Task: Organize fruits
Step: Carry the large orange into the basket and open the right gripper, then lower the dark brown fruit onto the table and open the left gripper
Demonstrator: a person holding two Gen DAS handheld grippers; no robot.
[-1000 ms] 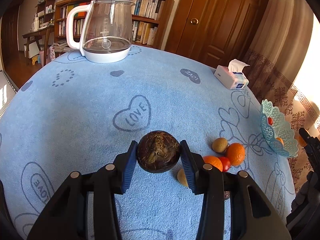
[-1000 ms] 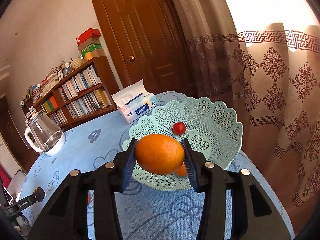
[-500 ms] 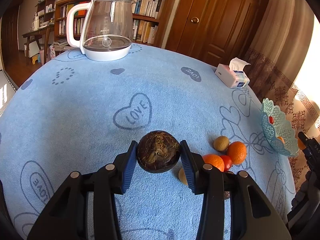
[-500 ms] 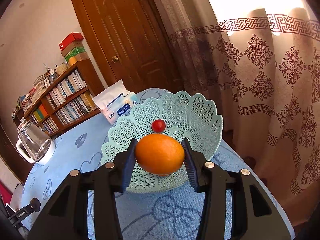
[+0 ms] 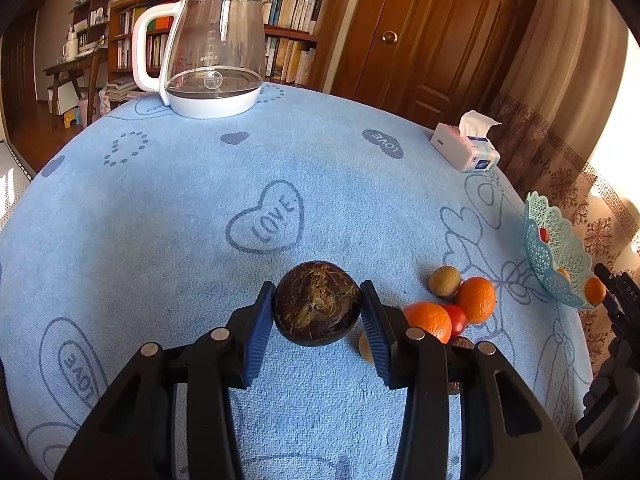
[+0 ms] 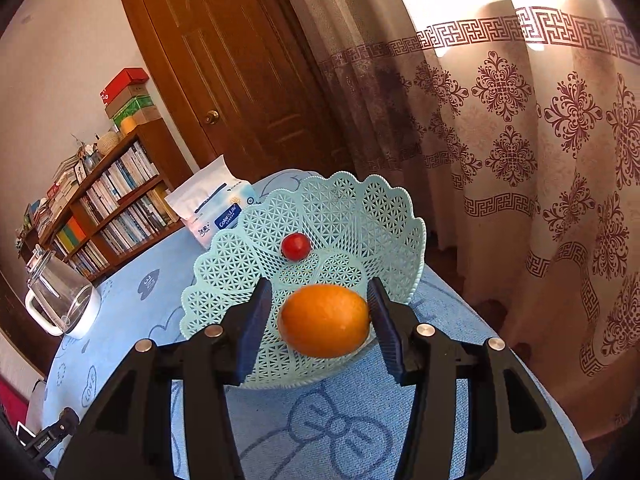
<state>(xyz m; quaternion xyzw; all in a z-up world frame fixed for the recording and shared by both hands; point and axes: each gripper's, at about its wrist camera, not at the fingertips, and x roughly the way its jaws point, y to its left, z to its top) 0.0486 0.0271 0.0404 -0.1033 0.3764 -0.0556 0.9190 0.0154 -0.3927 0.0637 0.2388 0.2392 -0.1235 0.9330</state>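
Observation:
My left gripper [image 5: 318, 320] is shut on a dark brown round fruit [image 5: 317, 303] and holds it above the blue tablecloth [image 5: 200, 208]. To its right lie two oranges [image 5: 476, 300], a red tomato [image 5: 456, 319] and a kiwi [image 5: 444, 280]. My right gripper [image 6: 320, 320] stands open over the front of the teal lattice basket [image 6: 360, 216]. An orange [image 6: 324, 321] sits between its jaws with small gaps on both sides, over the basket's front part. A small red tomato [image 6: 295, 246] lies further back in the basket. The basket shows in the left wrist view [image 5: 556, 252] at the table's right edge.
A glass kettle on a white base [image 5: 212, 48] stands at the far side of the table. A tissue pack [image 5: 466, 148] lies at the far right, just behind the basket [image 6: 212, 212]. A curtain [image 6: 520, 160] hangs close behind the table's edge.
My right gripper has moved over the basket and opened, letting go of the orange. My left gripper keeps its hold on the dark fruit and has barely moved.

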